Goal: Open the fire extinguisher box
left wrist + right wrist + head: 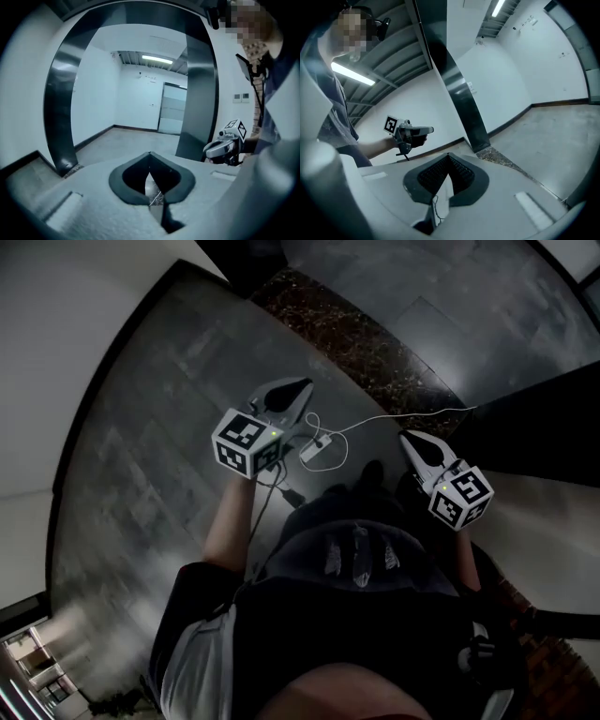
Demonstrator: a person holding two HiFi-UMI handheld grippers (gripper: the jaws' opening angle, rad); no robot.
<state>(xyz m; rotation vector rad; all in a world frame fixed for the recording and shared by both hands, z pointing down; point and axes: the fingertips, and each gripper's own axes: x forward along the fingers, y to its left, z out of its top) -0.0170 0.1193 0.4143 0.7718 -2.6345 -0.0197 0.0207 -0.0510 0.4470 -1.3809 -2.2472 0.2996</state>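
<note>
A person stands on a dark grey tiled floor (141, 474), seen from above. A speckled stone strip (356, 343) crosses the floor ahead, and a white wall (56, 352) rises on the left. A thin white cable (403, 415) trails across the floor between the two grippers, with a small white block (314, 448) on it. The left gripper (150, 153) faces a bare white room through a dark doorway frame (201, 93). Inside the room are a grey door (173, 110), a ceiling light (157, 59) and wall switches (241, 97). This gripper's fingers are pressed together at the tips and hold nothing. The right gripper (450, 155) points past a dark post (459, 89) toward a white wall. Its fingers also meet at the tips and are empty, with only a thin wire at their base. Each gripper shows in the other's view, and the two are held well apart. No view shows the fire extinguisher box, so its place, direction and look cannot be told.
</note>
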